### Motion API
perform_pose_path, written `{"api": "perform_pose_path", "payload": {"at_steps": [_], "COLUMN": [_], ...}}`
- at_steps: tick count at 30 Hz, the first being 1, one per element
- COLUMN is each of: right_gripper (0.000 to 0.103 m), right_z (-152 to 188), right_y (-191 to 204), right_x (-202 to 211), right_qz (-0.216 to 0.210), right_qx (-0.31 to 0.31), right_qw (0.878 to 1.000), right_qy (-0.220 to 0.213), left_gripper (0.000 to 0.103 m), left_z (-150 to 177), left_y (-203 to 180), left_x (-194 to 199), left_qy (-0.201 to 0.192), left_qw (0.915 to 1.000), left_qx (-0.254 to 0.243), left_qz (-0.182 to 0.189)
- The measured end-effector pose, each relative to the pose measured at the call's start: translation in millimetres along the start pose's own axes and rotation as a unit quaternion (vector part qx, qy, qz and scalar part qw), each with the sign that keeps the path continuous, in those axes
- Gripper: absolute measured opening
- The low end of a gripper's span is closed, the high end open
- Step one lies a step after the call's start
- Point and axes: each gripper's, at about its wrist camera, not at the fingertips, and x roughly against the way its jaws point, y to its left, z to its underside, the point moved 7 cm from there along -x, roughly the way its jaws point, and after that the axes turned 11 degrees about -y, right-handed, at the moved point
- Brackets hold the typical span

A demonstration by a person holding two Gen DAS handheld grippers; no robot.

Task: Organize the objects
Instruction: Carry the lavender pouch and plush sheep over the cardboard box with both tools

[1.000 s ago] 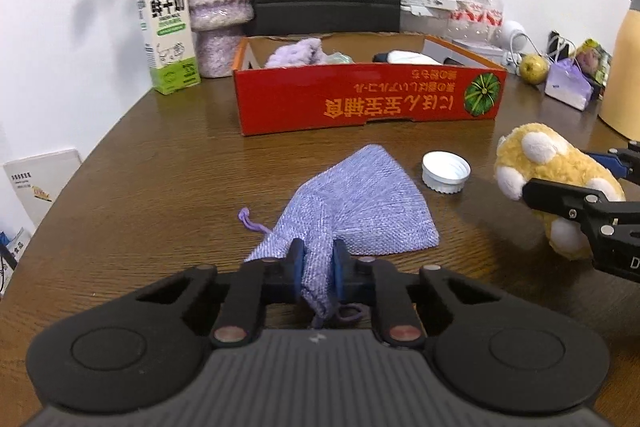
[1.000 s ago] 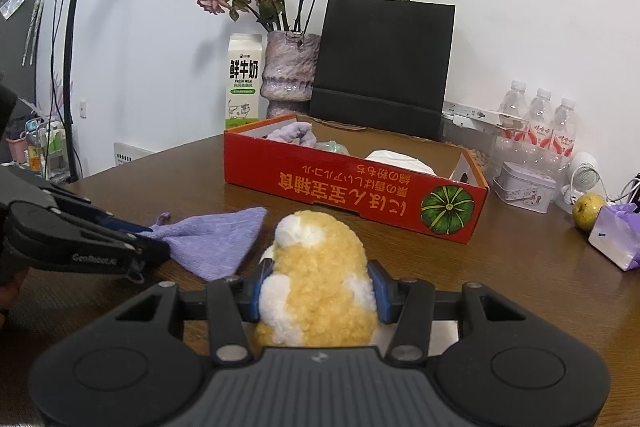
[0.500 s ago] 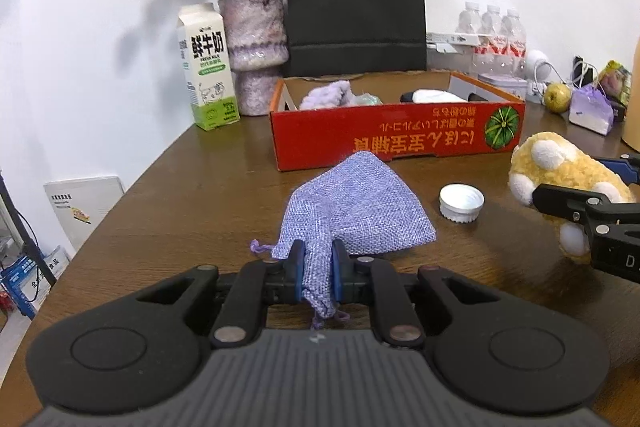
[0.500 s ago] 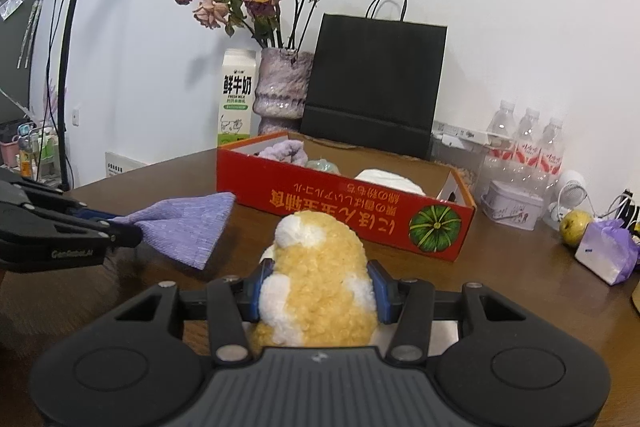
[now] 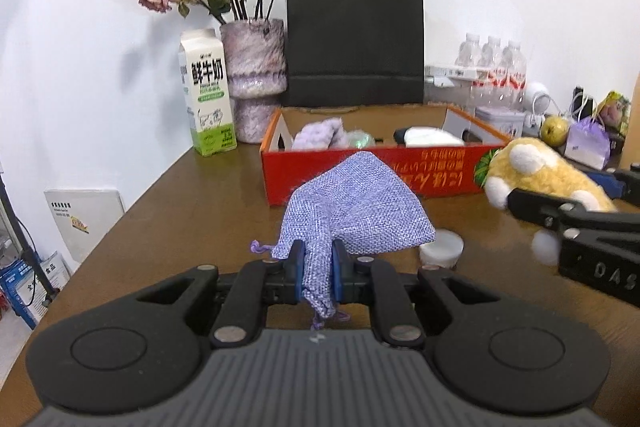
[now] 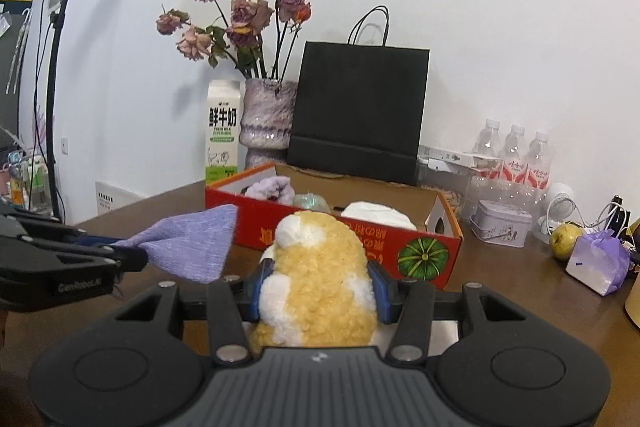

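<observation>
My left gripper (image 5: 317, 269) is shut on a purple drawstring pouch (image 5: 356, 211) and holds it in the air above the brown table, in front of the red cardboard box (image 5: 360, 175). The pouch also shows in the right wrist view (image 6: 192, 251). My right gripper (image 6: 318, 285) is shut on a yellow and white plush toy (image 6: 320, 287), also lifted, near the box's front right part. The toy shows at the right of the left wrist view (image 5: 536, 175). The box (image 6: 420, 251) holds a purple fluffy item (image 6: 270, 187) and white items.
A white cap (image 5: 442, 247) lies on the table below the pouch. Behind the box stand a milk carton (image 5: 206, 95), a vase of dried roses (image 5: 254, 87) and a black paper bag (image 5: 354, 39). Water bottles (image 6: 516, 159), a tin (image 6: 502, 223), a pear (image 6: 564, 235) and a small purple bag (image 6: 600, 263) are at the right.
Both grippers have risen from the table, lifting the pouch and the plush toy, and moved closer to the red box. The white cap stays on the table.
</observation>
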Motion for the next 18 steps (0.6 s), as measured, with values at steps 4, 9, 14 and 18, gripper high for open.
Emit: {"api": "perform_pose_path", "payload": {"at_steps": [4, 9, 14, 18], "right_gripper": [0.048, 0.048, 0.048, 0.048], "right_z": [-10.6, -25.3, -40.3, -53.9], "right_y": [0.2, -0.4, -1.2, -0.6], "right_x": [-4.5, -12.8, -25.7, -39.4], "right_qz": [0.003, 0.005, 0.008, 0.011], "right_qx": [-0.001, -0.003, 0.003, 0.011], "right_qw": [1.000, 1.000, 0.999, 0.999], "right_qy": [-0.009, -0.021, -0.031, -0.043], "left_gripper": [0.014, 0.014, 0.014, 0.014], "left_z": [-18.2, -38.6, -55.8, -67.3], "left_y": [-2.7, -5.7, -5.0, -3.6], "left_x": [-2.5, -8.6, -20.8, -33.3], "left_qy": [-0.017, -0.034, -0.042, -0.044], "left_qw": [0.9998, 0.9994, 0.9989, 0.9985], "left_qx": [0.003, 0.007, 0.022, 0.033], "left_qz": [0.002, 0.002, -0.004, -0.009]}}
